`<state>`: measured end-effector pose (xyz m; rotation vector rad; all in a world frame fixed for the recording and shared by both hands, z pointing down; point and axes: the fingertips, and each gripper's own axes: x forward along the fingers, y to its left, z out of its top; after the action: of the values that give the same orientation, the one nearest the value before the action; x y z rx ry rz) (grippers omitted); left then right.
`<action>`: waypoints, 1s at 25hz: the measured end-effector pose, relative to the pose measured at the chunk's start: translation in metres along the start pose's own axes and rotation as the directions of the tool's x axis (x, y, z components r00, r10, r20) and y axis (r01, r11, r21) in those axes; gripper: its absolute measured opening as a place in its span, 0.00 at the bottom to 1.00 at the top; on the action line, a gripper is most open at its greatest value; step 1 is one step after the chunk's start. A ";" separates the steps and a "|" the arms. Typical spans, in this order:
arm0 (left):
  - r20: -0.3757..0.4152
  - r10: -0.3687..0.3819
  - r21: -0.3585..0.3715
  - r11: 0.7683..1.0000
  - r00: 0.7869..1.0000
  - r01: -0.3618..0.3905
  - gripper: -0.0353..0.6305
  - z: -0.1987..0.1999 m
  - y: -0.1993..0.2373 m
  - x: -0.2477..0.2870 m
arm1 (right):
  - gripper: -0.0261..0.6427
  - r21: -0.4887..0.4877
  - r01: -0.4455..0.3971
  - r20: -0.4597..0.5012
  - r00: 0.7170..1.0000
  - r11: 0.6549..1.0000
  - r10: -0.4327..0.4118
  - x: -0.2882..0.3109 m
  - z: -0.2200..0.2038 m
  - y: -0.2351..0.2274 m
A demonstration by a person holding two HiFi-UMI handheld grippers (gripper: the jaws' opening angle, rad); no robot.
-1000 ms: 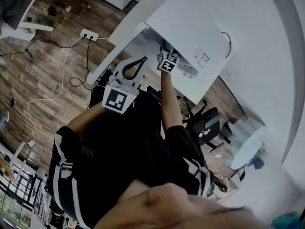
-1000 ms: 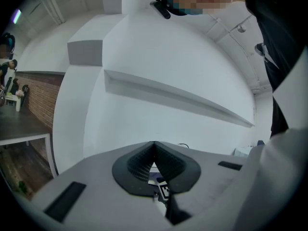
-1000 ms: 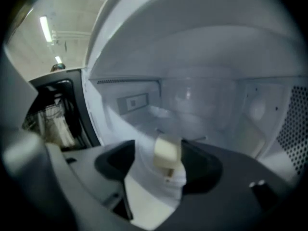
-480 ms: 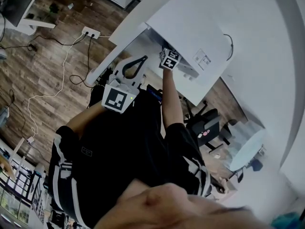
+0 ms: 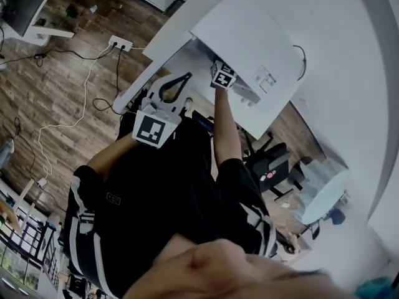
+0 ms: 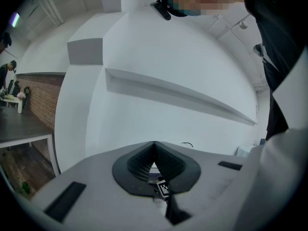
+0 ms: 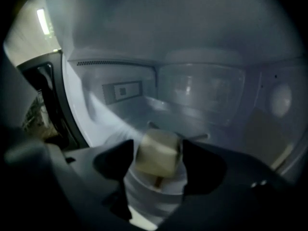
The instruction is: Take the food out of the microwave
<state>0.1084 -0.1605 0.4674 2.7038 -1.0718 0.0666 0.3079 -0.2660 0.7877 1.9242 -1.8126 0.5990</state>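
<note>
In the right gripper view I look into the white microwave cavity (image 7: 202, 90). A pale cream block of food (image 7: 159, 152) rests on a white cup (image 7: 154, 189) on the cavity floor. My right gripper (image 7: 156, 154) has its jaws opening, one on each side of the food and cup; I see no pad pressing. From the head view only its marker cube (image 5: 222, 75) shows at the mouth of the microwave (image 5: 249, 36). My left gripper (image 6: 154, 146) is shut with nothing in it and is held back near my body (image 5: 151, 129).
The dark-framed microwave door (image 7: 48, 95) stands open at the left of the cavity. The microwave sits on a white tabletop (image 5: 168, 36). A power strip (image 5: 118, 42) with cables lies on the wooden floor. An office chair (image 5: 268, 164) stands behind.
My right gripper's marker cube has edged a little further toward the microwave opening. The left gripper has stayed where it was.
</note>
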 end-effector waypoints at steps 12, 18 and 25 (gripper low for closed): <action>-0.008 0.010 -0.016 1.000 1.000 -0.010 0.10 -0.004 0.003 0.001 | 0.50 -0.081 0.015 -0.063 0.998 0.997 -0.020 0.008 -0.008 0.001; 0.000 0.015 -0.012 1.000 1.000 -0.015 0.10 -0.002 0.006 -0.002 | 0.50 -0.085 0.003 -0.069 0.998 0.996 -0.009 0.004 -0.009 0.002; -0.006 0.015 -0.016 1.000 1.000 -0.015 0.10 -0.004 0.007 -0.004 | 0.50 -0.041 -0.013 -0.073 0.997 0.999 0.010 -0.007 -0.015 0.006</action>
<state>0.1006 -0.1614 0.4725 2.6800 -1.0862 0.0677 0.3010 -0.2522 0.7962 1.8420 -1.7780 0.6227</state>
